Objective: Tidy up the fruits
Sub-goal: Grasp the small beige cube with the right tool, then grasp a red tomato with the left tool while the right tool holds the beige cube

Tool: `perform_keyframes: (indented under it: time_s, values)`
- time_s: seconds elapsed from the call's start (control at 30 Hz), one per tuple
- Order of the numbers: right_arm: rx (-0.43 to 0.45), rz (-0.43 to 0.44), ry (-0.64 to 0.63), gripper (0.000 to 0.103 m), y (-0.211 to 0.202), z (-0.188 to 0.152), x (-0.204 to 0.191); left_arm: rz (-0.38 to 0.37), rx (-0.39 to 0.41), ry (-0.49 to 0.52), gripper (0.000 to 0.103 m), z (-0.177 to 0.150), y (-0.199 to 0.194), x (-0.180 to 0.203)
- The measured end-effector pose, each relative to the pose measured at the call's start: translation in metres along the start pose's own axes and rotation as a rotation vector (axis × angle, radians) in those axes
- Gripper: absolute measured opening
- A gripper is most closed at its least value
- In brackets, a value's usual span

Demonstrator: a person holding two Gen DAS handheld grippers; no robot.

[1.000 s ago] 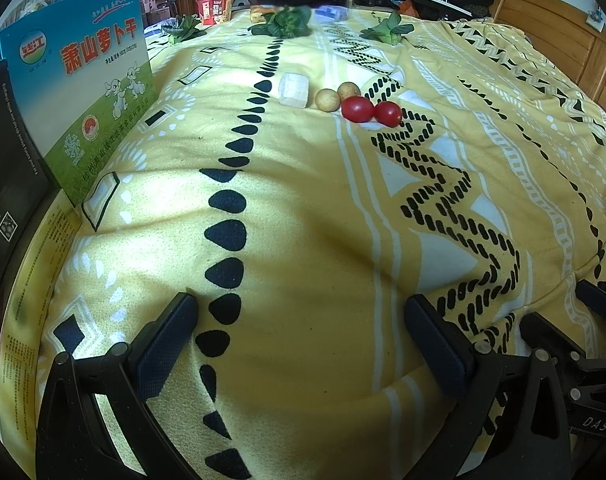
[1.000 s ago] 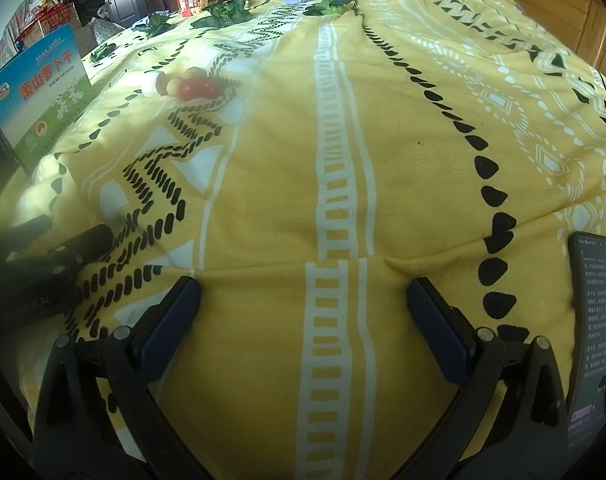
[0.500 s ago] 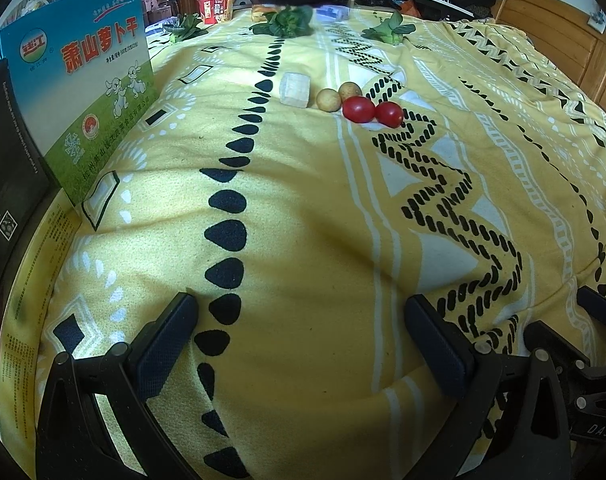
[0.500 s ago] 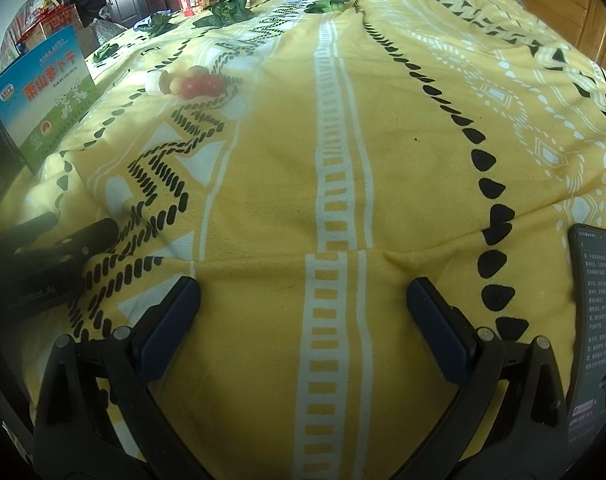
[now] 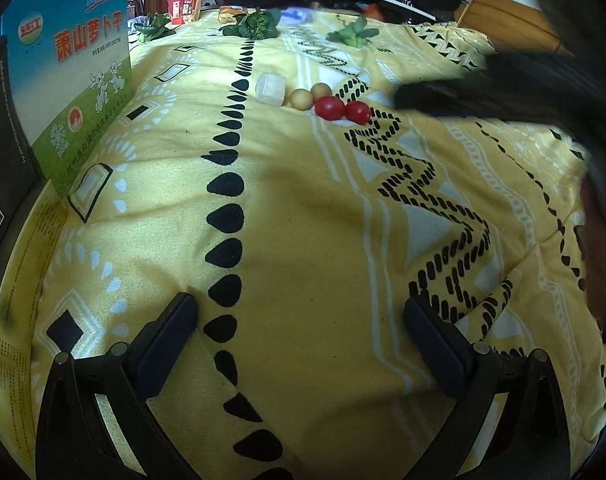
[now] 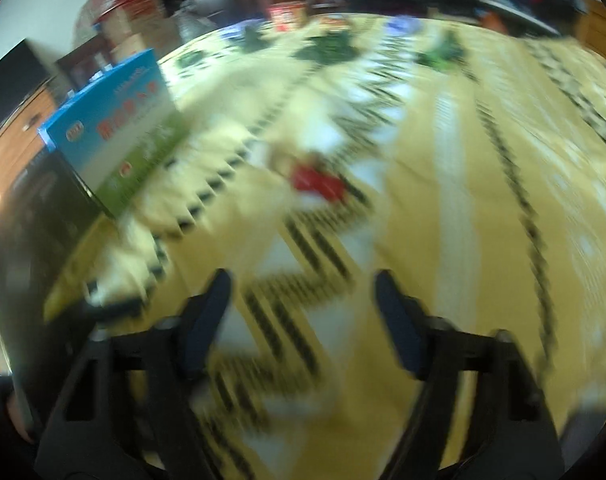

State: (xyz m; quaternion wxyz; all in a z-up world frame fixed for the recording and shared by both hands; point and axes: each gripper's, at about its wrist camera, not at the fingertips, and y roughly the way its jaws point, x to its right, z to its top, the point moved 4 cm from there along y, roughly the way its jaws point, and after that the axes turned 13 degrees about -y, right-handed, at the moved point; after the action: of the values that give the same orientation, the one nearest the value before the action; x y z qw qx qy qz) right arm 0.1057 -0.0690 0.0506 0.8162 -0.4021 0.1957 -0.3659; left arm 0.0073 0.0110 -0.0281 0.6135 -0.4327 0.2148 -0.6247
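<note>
Two red tomatoes (image 5: 342, 109) are lying side by side and touching on a yellow patterned blanket (image 5: 303, 240), far out ahead of both tools. Just to their left two small tan round fruits (image 5: 311, 96) are sitting, and a pale whitish block (image 5: 269, 88) is resting just left of those, so the five things are forming a short row. In the right wrist view the same cluster is showing only as a red smear (image 6: 317, 180), blurred by motion. Leafy green bunches (image 5: 255, 26) are lying farther back on the blanket, and a red cup of snacks (image 5: 184, 9) is standing near the far edge. A blue and green box (image 5: 79, 92) is standing upright along the left side of the blanket. The left gripper (image 5: 299, 344) is hanging low over the blanket with its jaws spread wide and nothing between them. The right gripper (image 6: 303, 316) is pointing toward the fruit, its jaws closing with only blanket showing between them; from the left view it is appearing as a dark blurred shape at the right, near the tomatoes
</note>
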Motion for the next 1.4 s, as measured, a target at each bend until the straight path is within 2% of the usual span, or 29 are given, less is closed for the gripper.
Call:
perform_keyframes:
  time_s: [0.03, 0.13, 0.23, 0.47, 0.5, 0.53, 0.6, 0.7, 0.8, 0.87, 0.97, 1.03, 1.1, 1.17, 1.23, 1.27, 1.3, 1.4]
  values:
    - [-0.008, 0.015, -0.009, 0.041, 0.011, 0.012, -0.003, -0.003, 0.002, -0.001, 0.103, 0.000, -0.001, -0.001]
    - [-0.016, 0.046, -0.008, 0.040, 0.044, 0.044, -0.007, -0.013, 0.008, -0.004, 0.103, 0.000, -0.001, -0.001]
    - [-0.045, 0.054, 0.001, 0.040, 0.075, 0.062, -0.009, -0.027, 0.011, -0.012, 0.103, 0.000, -0.003, -0.002]
    - [-0.083, 0.003, -0.044, 0.040, 0.109, 0.082, -0.011, -0.036, 0.014, -0.020, 0.103, -0.001, -0.005, -0.003]
    - [-0.096, 0.000, -0.044, 0.039, 0.114, 0.083, -0.010, -0.034, 0.013, -0.018, 0.103, -0.001, -0.005, -0.003]
    - [-0.108, -0.007, -0.044, 0.031, 0.120, 0.086, -0.009, -0.032, 0.012, -0.017, 0.103, 0.000, -0.005, -0.003]
    - [-0.122, -0.009, -0.037, 0.029, 0.124, 0.083, -0.007, -0.031, 0.011, -0.016, 0.103, 0.000, -0.005, -0.003]
    - [-0.067, 0.020, -0.004, 0.027, 0.098, 0.081, -0.004, -0.038, 0.007, -0.022, 0.103, 0.002, -0.005, -0.004]
    - [0.030, -0.009, 0.020, 0.027, 0.041, 0.067, 0.011, -0.076, 0.001, -0.059, 0.103, 0.008, -0.010, -0.008]
    - [0.053, -0.050, 0.047, 0.027, 0.009, 0.046, 0.024, -0.066, 0.009, -0.079, 0.098, 0.018, -0.013, -0.008]
    - [0.037, -0.117, 0.073, 0.027, -0.024, 0.000, 0.042, -0.077, 0.070, -0.069, 0.095, 0.046, -0.018, 0.001]
    - [0.016, -0.117, 0.107, 0.027, -0.040, -0.035, 0.048, -0.100, 0.073, -0.069, 0.087, 0.071, -0.010, 0.008]
    - [0.003, -0.106, 0.136, 0.027, -0.046, -0.057, 0.050, -0.104, 0.051, -0.067, 0.073, 0.098, 0.010, 0.015]
    - [0.002, -0.073, 0.174, 0.027, -0.047, -0.068, 0.053, -0.145, 0.001, -0.064, 0.060, 0.118, 0.035, 0.028]
    - [0.007, -0.064, 0.188, 0.027, -0.045, -0.072, 0.054, -0.166, -0.060, -0.065, 0.054, 0.128, 0.058, 0.039]
    - [0.015, -0.048, 0.199, 0.027, -0.045, -0.074, 0.055, -0.184, -0.095, -0.064, 0.044, 0.130, 0.069, 0.046]
    - [0.021, -0.041, 0.205, 0.027, -0.046, -0.074, 0.056, -0.212, -0.123, -0.067, 0.041, 0.129, 0.077, 0.054]
    - [0.049, -0.031, 0.221, 0.027, -0.049, -0.075, 0.060, -0.203, -0.147, -0.083, 0.041, 0.124, 0.095, 0.067]
